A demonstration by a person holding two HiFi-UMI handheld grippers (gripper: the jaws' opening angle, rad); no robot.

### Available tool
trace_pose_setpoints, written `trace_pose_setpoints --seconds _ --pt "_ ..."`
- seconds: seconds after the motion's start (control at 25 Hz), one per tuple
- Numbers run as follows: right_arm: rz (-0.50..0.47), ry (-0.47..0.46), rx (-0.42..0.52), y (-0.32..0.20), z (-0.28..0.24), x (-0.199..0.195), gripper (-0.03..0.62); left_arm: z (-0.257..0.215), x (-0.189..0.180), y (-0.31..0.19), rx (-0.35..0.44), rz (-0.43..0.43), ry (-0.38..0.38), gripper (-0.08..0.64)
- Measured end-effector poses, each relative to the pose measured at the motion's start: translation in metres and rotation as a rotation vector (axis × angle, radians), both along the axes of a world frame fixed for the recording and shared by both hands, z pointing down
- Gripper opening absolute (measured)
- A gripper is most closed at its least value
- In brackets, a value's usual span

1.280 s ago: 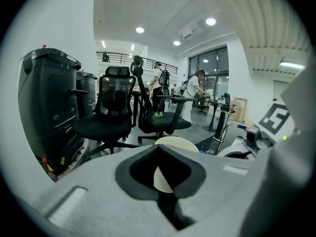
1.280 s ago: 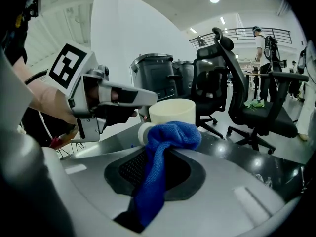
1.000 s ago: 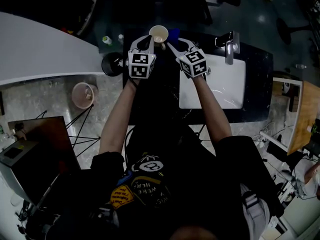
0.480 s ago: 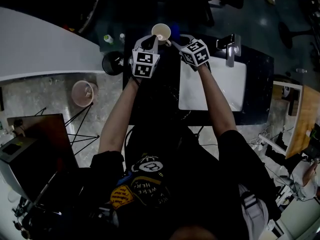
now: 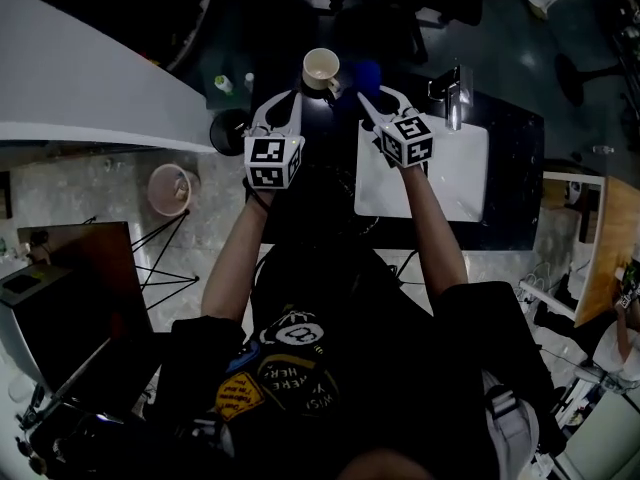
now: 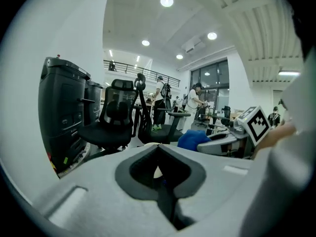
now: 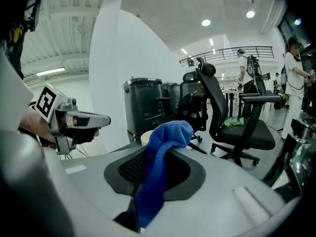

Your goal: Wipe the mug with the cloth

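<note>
A cream mug [image 5: 321, 68] stands at the far edge of the dark counter [image 5: 310, 193], its handle turned toward the right. My left gripper [image 5: 295, 98] sits just short of it on the left, jaws shut with nothing clearly between them. In the left gripper view only a cream sliver of the mug [image 6: 157, 172] shows past my left gripper [image 6: 165, 201]. My right gripper [image 5: 366, 98] is shut on a blue cloth [image 5: 366, 72], which bunches up right of the mug. The cloth [image 7: 165, 147] drapes down between the jaws of my right gripper [image 7: 148, 191].
A white sink [image 5: 455, 183] with a chrome faucet [image 5: 452, 98] lies to the right. A black round object [image 5: 228, 128] and small bottles [image 5: 222, 83] sit left of the counter, with a pink bucket [image 5: 168, 188] lower left. Office chairs [image 7: 237, 127] stand beyond.
Both grippers have drawn back toward me from the mug, the left one more. The mug has stayed where it was, and the cloth is still in the right gripper.
</note>
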State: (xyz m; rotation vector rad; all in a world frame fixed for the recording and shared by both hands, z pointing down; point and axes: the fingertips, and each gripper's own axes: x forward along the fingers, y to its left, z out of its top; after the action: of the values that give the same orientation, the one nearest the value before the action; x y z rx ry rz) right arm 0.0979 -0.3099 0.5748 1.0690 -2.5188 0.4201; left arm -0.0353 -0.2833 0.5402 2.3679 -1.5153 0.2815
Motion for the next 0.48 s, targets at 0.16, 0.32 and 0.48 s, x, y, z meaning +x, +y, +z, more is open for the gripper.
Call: trace_pose_setpoints --seconds 0.16,0.32,0.48 --pt "0.042 -0.080 0.090 0.052 -0.047 0.011 0.078 -0.032 -0.009 0.058 0.044 -0.052 0.014 0.005" --pt "0.067 -0.157 0.152 0.108 -0.083 0.016 0.078 -0.054 -0.009 0.108 0.073 -0.077 0.022 0.005" --pt "0.103 -0.183 0.183 0.150 -0.100 0.015 0.077 -0.068 -0.010 0.137 0.113 -0.074 -0.006 0.006"
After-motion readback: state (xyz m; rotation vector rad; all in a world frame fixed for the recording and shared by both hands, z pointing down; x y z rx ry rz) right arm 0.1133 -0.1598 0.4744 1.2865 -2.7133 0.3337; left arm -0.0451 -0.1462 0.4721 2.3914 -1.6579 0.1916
